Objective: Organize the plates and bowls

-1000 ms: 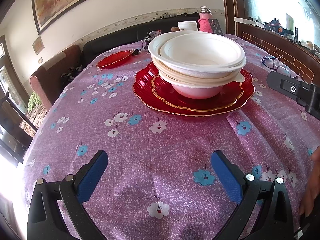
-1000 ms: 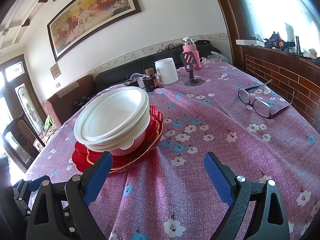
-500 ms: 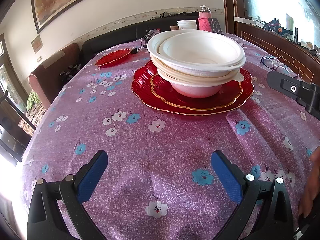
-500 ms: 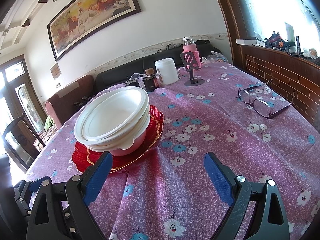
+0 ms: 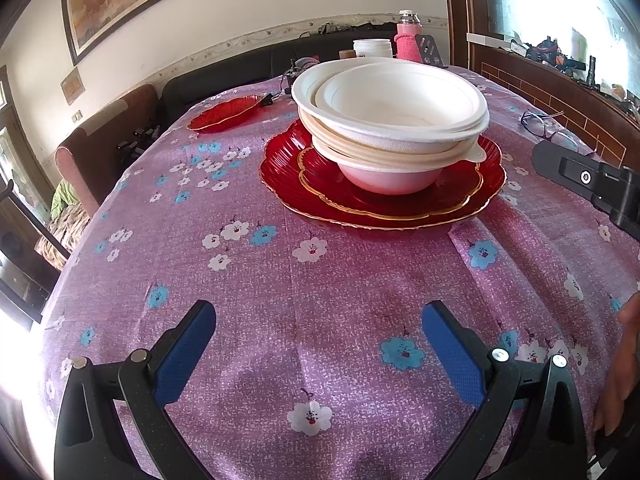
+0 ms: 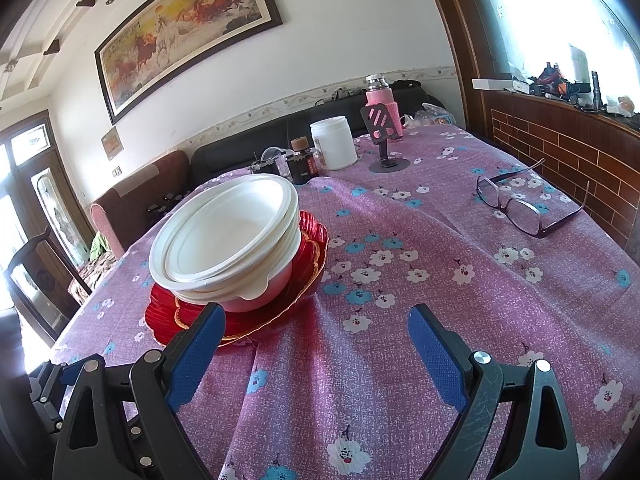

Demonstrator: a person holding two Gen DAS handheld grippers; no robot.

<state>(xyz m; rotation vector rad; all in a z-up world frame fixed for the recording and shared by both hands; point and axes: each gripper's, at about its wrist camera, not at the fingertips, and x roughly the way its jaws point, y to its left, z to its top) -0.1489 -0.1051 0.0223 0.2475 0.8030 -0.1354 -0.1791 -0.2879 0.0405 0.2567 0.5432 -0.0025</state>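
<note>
Left wrist view: left tongs (image 5: 318,332) hang spread wide over the desk (image 5: 320,280) w/ nothing between the blue pads (image 5: 184,354). Straight ahead sits the bowl stack (image 5: 390,120), white bowls nested one in another, resting on two red plates (image 5: 384,196), the smaller plate on the bigger, both w/ gold rims. That pile is near the desk's middle, well apart from the tongs. A third red plate (image 5: 224,114) lies alone further back on the left. Purple flowered cloth (image 5: 280,260) covers the desk. Part of the right tool's black body (image 5: 592,184) pokes in at the right edge, and a hand (image 5: 622,368) shows at lower right.

Right wrist view: right tongs (image 6: 316,344) also spread, empty, low over the cloth. Bowl stack (image 6: 224,240) and plates (image 6: 240,320) sit front-left; the left pad (image 6: 196,356) overlaps the plate rim in the pic, can't tell if touching. Glasses (image 6: 524,208) lie open on the right side. At the back: white jar (image 6: 334,142), dark bottle (image 6: 302,160), phone stand (image 6: 384,132), pink flask (image 6: 380,100). Horse painting (image 6: 188,36) on the wall.
</note>
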